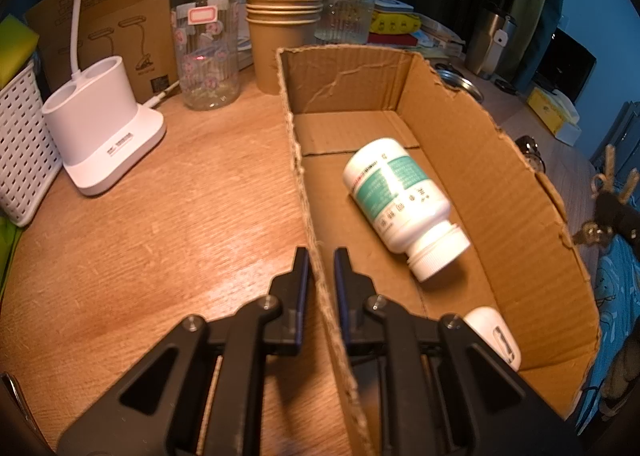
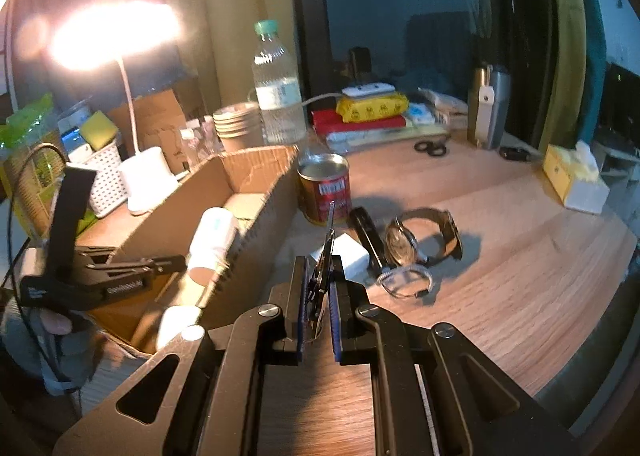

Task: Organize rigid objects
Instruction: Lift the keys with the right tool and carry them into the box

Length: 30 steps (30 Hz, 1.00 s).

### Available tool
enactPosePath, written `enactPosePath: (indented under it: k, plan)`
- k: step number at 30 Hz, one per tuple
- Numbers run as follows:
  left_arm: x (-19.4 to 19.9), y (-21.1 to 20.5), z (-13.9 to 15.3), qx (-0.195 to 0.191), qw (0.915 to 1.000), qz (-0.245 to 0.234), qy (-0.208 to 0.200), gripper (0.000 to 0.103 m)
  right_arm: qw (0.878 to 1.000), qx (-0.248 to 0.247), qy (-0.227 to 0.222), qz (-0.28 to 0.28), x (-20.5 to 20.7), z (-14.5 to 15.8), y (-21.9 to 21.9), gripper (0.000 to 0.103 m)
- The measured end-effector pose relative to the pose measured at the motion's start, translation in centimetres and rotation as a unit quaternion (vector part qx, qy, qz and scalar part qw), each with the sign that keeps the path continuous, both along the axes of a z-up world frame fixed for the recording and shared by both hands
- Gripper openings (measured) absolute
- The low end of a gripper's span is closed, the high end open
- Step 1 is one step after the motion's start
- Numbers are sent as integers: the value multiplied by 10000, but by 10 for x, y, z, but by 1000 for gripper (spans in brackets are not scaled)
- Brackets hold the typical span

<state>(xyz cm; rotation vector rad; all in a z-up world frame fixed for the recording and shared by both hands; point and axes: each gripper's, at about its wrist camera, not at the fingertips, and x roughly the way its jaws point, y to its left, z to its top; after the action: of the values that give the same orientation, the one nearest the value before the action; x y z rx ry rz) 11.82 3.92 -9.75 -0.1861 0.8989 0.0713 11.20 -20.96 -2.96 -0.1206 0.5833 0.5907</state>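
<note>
My left gripper [image 1: 321, 256] is shut on the left wall of an open cardboard box [image 1: 480, 184], one finger on each side. A white pill bottle [image 1: 396, 196] with a green label lies on its side in the box. A second white object [image 1: 494, 332] lies at the near end. My right gripper [image 2: 320, 262] is shut on a thin dark metal tool [image 2: 329, 232], held above the table just right of the box [image 2: 260, 192]. The left gripper [image 2: 176, 262] shows there too, clamped on the box.
On the table right of the box are a red tin can [image 2: 324, 188], a white block [image 2: 348, 256], a black bar [image 2: 366, 232], a wristwatch [image 2: 424, 236] and a wire loop [image 2: 408, 280]. A lamp base [image 1: 104, 128], glass jar [image 1: 206, 56] and paper cups [image 1: 282, 36] stand left and behind.
</note>
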Motion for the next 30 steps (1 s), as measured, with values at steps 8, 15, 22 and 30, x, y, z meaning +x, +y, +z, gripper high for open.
enactPosePath:
  k: [8,15,22,30]
  plan:
    - [0,0,0,0,10000,1,-2,14,9992,51,-356,192,-17,27,9,10]
    - [0,0,0,0,10000,0,-2,14,9969,140,-643,441,-32,49,22,10]
    - [0,0,0,0,10000,0,-2,14,9945,171,-728,730,-40,55,41,10]
    - [0,0,0,0,10000,1,-3,14,9944,25,-439,960,-34,31,65,10]
